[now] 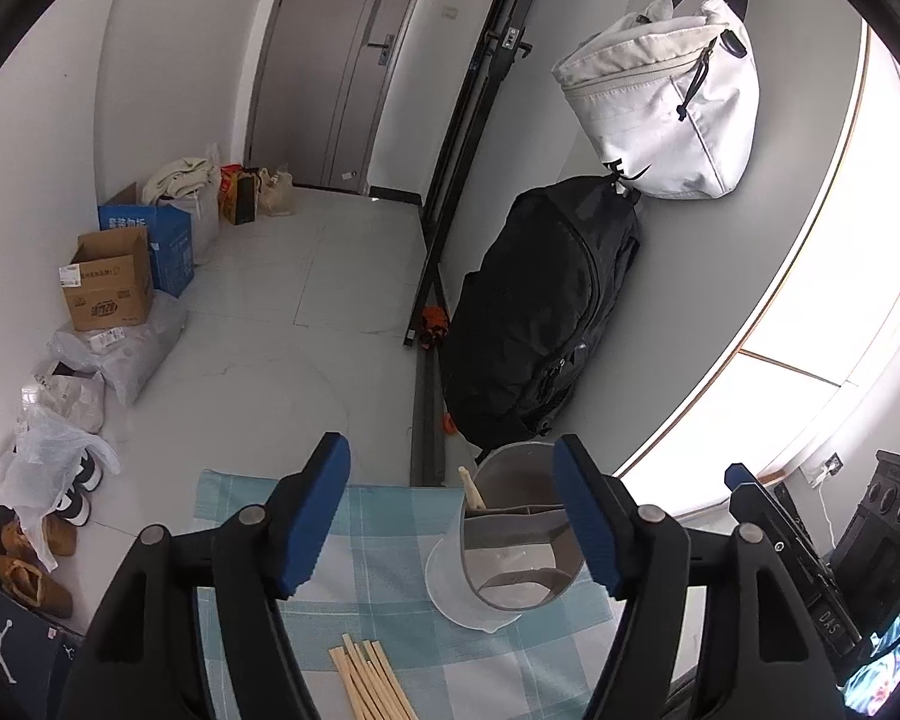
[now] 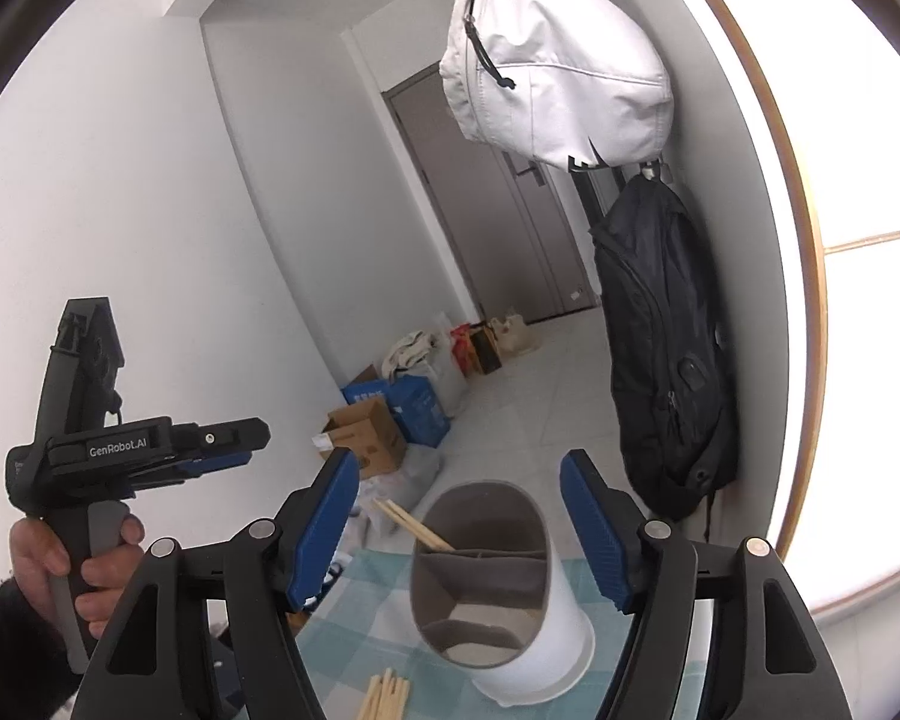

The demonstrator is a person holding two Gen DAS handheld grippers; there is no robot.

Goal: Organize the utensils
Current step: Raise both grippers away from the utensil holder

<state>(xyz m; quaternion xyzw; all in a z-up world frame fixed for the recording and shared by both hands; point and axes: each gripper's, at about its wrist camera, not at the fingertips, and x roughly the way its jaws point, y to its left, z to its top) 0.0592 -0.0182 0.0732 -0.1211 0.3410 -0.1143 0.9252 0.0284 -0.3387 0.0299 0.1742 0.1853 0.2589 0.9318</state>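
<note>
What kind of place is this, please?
Probably a home entryway: a door, shoes and cardboard boxes on the floor, and a black backpack hanging on the wall.

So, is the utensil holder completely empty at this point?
No, a pair of chopsticks already stands in the back compartment of the utensil holder, leaning over its rim.

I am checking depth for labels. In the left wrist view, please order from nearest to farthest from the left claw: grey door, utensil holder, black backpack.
1. utensil holder, by the right finger, on the checked cloth.
2. black backpack, beyond it, against the wall.
3. grey door, far end of the hallway.
</note>
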